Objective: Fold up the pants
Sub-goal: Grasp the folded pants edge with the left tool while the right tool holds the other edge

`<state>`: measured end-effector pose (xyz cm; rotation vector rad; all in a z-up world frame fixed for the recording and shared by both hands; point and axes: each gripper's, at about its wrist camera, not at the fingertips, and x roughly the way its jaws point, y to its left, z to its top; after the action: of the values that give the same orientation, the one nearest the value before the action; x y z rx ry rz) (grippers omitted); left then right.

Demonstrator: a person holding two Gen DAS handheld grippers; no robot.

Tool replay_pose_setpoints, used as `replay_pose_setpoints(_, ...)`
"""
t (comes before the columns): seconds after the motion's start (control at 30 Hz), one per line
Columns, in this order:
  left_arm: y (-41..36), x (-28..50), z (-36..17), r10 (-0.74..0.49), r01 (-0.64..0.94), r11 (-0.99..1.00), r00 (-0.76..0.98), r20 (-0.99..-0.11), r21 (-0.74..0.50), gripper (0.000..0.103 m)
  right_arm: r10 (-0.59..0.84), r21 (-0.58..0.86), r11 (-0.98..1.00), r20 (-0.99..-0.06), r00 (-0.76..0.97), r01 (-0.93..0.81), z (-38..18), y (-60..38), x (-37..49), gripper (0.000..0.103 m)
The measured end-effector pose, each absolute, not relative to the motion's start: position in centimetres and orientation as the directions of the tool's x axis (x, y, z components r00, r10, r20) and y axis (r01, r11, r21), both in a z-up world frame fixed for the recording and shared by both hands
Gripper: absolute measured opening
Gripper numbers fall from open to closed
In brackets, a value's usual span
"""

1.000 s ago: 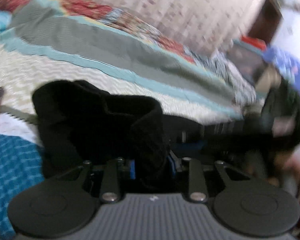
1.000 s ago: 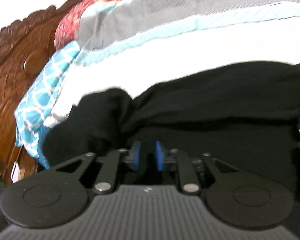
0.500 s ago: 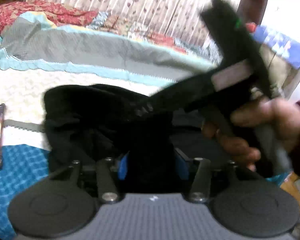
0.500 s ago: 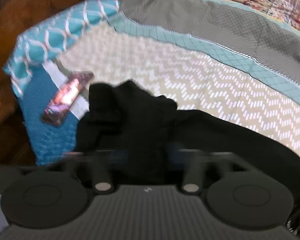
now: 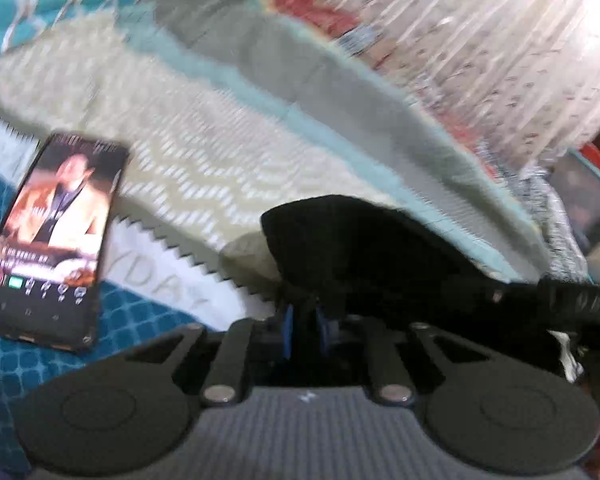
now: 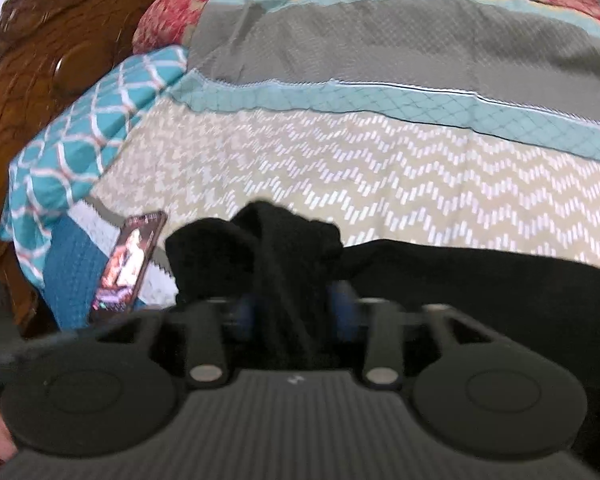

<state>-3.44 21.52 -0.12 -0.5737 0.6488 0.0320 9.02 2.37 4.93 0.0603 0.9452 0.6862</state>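
Black pants lie bunched on a patterned bedspread. In the left wrist view their left edge runs down into my left gripper, whose blue pads stand almost together on the cloth edge. In the right wrist view a raised fold of the pants stands between the blue pads of my right gripper. Its jaws are opening and stand wide on either side of the fold. Both views are blurred.
A phone with a lit screen lies on the bed just left of the pants, also the phone in the right view. A teal pillow and a carved wooden headboard are at the left. A curtain hangs behind the bed.
My left gripper has closed from a wide stance and swung left, bringing the phone into view. My right gripper's pads have spread apart around the fold. The hand no longer crosses the left view.
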Motion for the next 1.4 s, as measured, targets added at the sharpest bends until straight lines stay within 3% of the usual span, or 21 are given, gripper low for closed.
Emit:
replay_pose_setpoints(0.1, 20.7, -5.1, 1.6, -0.154, -0.130, 0.868, 0.848, -0.508, -0.479, 0.010, 0.610, 0.382, 0.767, -0.682, 0.403, -0.515, 6.5, -0.1, 7.8, 0.076)
replay_pose_setpoints(0.33, 16.0, -7.4, 4.3, -0.200, 0.015, 0.920, 0.877, -0.437, -0.391, 0.009, 0.600, 0.370, 0.766, -0.705, 0.378, -0.526, 6.0, -3.9, 4.1, 0.079)
replay_pose_setpoints(0.37, 15.4, -7.8, 4.5, -0.215, 0.036, 0.922, 0.875, -0.434, -0.385, 0.009, 0.587, 0.361, 0.775, -0.716, 0.378, -0.519, 5.4, -4.1, 3.9, 0.069)
replay_pose_setpoints(0.4, 14.5, -8.1, 4.6, -0.236, 0.068, 0.926, 0.872, -0.429, -0.373, 0.009, 0.566, 0.350, 0.789, -0.732, 0.378, -0.505, 5.0, -4.3, 4.1, 0.038)
replay_pose_setpoints(0.47, 12.2, -8.6, 4.8, -0.280, 0.151, 0.938, 0.859, -0.428, -0.311, 0.009, 0.512, 0.319, 0.830, -0.761, 0.398, -0.457, 4.3, -4.8, 4.9, 0.009)
replay_pose_setpoints(0.57, 8.7, -8.4, 3.8, -0.317, 0.239, 0.946, 0.822, -0.473, -0.218, 0.009, 0.568, 0.460, 0.821, -0.715, 0.407, -0.338, 4.0, -7.1, 6.8, 0.008)
replay_pose_setpoints(0.67, 7.1, -7.2, 2.5, -0.339, 0.273, 0.941, 0.784, -0.520, -0.202, 0.009, 0.610, 0.566, 0.790, -0.682, 0.404, -0.238, 3.3, -9.1, 7.6, 0.015)
replay_pose_setpoints(0.73, 6.6, -6.7, 2.0, -0.341, 0.280, 0.940, 0.768, -0.543, -0.194, 0.009, 0.656, 0.644, 0.742, -0.638, 0.403, -0.188, 2.8, -10.4, 7.6, 0.034)
replay_pose_setpoints(0.8, 6.6, -6.4, 1.9, -0.342, 0.284, 0.940, 0.764, -0.547, -0.191, 0.009, 0.684, 0.708, 0.694, -0.589, 0.430, -0.135, 2.3, -12.0, 7.1, 0.086)
replay_pose_setpoints(0.83, 6.6, -6.3, 1.9, -0.346, 0.288, 0.938, 0.761, -0.549, -0.192, 0.009, 0.693, 0.726, 0.677, -0.570, 0.441, -0.125, 2.3, -12.5, 6.7, 0.092)
replay_pose_setpoints(1.17, 6.2, -6.7, 1.4, -0.344, 0.302, 0.938, 0.745, -0.572, -0.170, 0.011, 0.784, 0.788, 0.604, -0.562, 0.264, -0.114, 0.3, -9.9, 6.8, 0.094)
replay_pose_setpoints(1.3, 5.9, -6.6, 1.2, -0.342, 0.306, 0.938, 0.737, -0.583, -0.164, 0.012, 0.755, 0.737, 0.651, -0.602, 0.261, -0.182, 0.7, -7.8, 6.6, 0.098)
replay_pose_setpoints(1.4, 5.9, -6.6, 1.1, -0.335, 0.299, 0.940, 0.732, -0.593, -0.163, 0.013, 0.742, 0.722, 0.667, -0.619, 0.259, -0.185, 0.0, -7.4, 6.7, 0.094)
